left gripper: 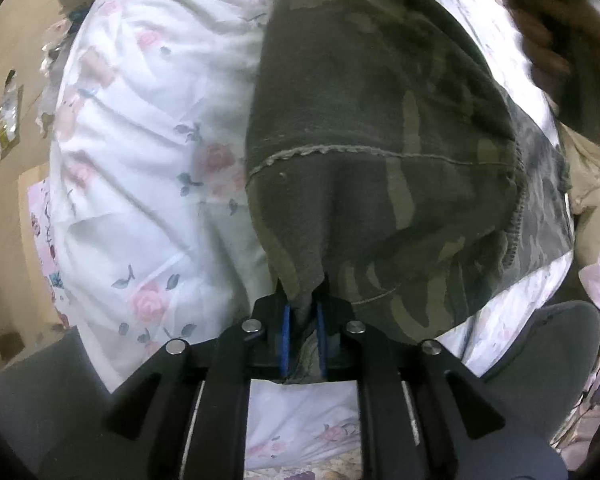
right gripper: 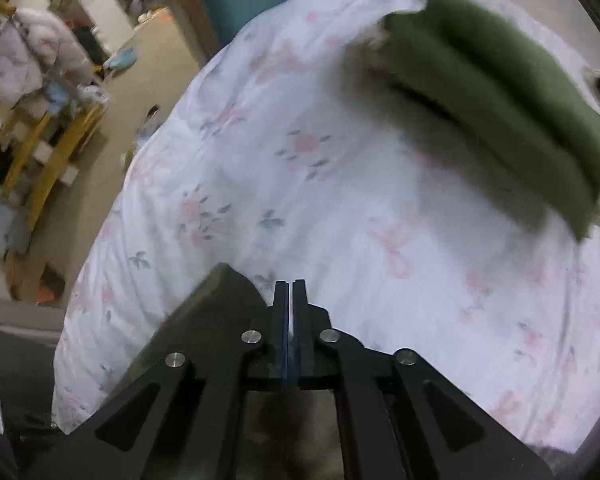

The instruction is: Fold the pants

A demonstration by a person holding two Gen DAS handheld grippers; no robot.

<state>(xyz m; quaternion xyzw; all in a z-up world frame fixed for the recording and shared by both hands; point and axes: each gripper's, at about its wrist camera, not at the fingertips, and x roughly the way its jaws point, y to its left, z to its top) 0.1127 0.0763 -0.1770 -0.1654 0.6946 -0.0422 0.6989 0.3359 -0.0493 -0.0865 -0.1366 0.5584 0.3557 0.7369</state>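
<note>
my left gripper (left gripper: pixel 303 312): nearly closed, its blue pads (left gripper: pixel 286 336) pinching a bunched fold of the camouflage pants (left gripper: pixel 372 128); cloth fills the narrow gap between the jaws.
my right gripper (right gripper: pixel 289 296): jaws drawn together with only a thin slit between them; a dark olive piece of cloth (right gripper: pixel 224 300) lies against its left finger, but i cannot tell whether it is pinched between the pads.
pants from my left wrist view: spread out ahead of my left gripper on the bed, pulled up into a peak where i grip them; a stitched hem line (left gripper: pixel 340 152) crosses the fabric and a serged edge (left gripper: pixel 516 208) runs down its right side.
bed sheet (left gripper: pixel 140 128): white with pink roses and grey leaves, wrinkled, lying under and to the left of the pants.
sheet from my right wrist view: the same floral sheet (right gripper: pixel 340 200) covers the bed ahead of my right gripper.
green folded cloth (right gripper: pixel 500 96): blurred, on the bed at the far right, well apart from my right gripper.
person's hand (left gripper: pixel 540 40): blurred, at the top right, past the far end of the pants.
room beyond the bed: tan floor (right gripper: pixel 140 80), yellow wooden frame (right gripper: pixel 52 152), pale jacket (right gripper: pixel 32 52) hanging at the far left.
</note>
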